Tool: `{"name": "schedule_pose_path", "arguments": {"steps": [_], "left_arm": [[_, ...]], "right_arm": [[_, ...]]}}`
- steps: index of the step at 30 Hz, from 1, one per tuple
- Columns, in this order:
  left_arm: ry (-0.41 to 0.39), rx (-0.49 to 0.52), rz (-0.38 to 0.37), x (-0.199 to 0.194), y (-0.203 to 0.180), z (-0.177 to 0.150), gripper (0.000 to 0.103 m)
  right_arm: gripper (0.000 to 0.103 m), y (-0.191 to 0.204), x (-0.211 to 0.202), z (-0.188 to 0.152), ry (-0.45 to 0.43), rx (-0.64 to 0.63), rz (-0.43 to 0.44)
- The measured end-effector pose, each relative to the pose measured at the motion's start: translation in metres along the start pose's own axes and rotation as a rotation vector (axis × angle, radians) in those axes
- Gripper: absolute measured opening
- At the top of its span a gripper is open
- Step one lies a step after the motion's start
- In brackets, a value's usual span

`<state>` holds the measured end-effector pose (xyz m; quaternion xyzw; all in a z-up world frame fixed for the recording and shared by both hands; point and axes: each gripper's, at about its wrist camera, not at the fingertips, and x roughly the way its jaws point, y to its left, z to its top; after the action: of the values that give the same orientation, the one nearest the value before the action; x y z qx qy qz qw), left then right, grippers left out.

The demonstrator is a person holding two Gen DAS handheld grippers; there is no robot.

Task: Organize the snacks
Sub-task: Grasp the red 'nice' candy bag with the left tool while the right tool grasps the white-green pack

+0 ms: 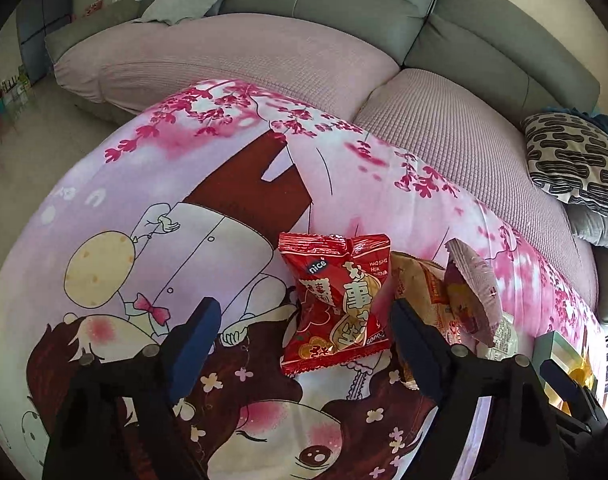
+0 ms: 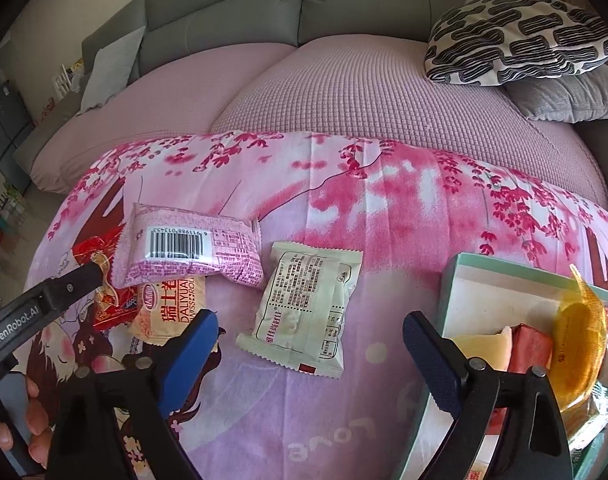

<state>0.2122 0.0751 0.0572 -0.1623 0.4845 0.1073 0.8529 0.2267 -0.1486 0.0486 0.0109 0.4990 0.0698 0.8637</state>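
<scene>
Red "nice" packet (image 1: 335, 304) — pale (DALIYUAN) one (image 2: 172, 308)

Red snack packet (image 1: 335, 304): glossy crinkled foil. White packet (image 2: 304, 312): smooth matt plastic film. Pink packet (image 2: 192, 246): shiny film. Printed cloth (image 2: 343, 200): soft, creased fabric. Sofa cover (image 2: 363, 92): pink waffle-textured cloth. Box (image 2: 499, 280): matt card. Tongs' pads (image 2: 427, 360): ribbed blue rubber.

Two close downward wrist views, both over pink tablecloth (image 1: 104, 184).
</scene>
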Motion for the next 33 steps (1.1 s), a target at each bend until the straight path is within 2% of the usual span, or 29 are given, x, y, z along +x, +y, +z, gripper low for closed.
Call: {"name": "schedule_pose_path", "arguments": {"steps": [8, 12, 15, 20, 24, 33], "left_arm": [[0.017, -0.001, -0.011, 0.017, 0.002, 0.002, 0.075], [0.023, 0.009, -0.011, 0.024, -0.002, 0.000, 0.075], [0.019, 0.022, -0.010, 0.026, -0.005, -0.001, 0.071], [0.024, 0.038, -0.045, 0.026, -0.012, -0.002, 0.048], [0.021, 0.059, -0.031, 0.025, -0.017, -0.002, 0.047], [0.033, 0.058, -0.029, 0.019, -0.020, -0.002, 0.045]], "right_arm": [[0.090, 0.000, 0.030, 0.002, 0.047, 0.010, -0.024], [0.087, 0.003, 0.036, 0.003, 0.052, 0.004, -0.048], [0.077, 0.005, 0.037, 0.004, 0.044, -0.007, -0.067], [0.061, 0.006, 0.036, 0.005, 0.037, -0.009, -0.055], [0.056, 0.005, 0.034, 0.004, 0.035, -0.009, -0.050], [0.055, 0.001, 0.015, -0.006, 0.005, 0.012, -0.038]]}}
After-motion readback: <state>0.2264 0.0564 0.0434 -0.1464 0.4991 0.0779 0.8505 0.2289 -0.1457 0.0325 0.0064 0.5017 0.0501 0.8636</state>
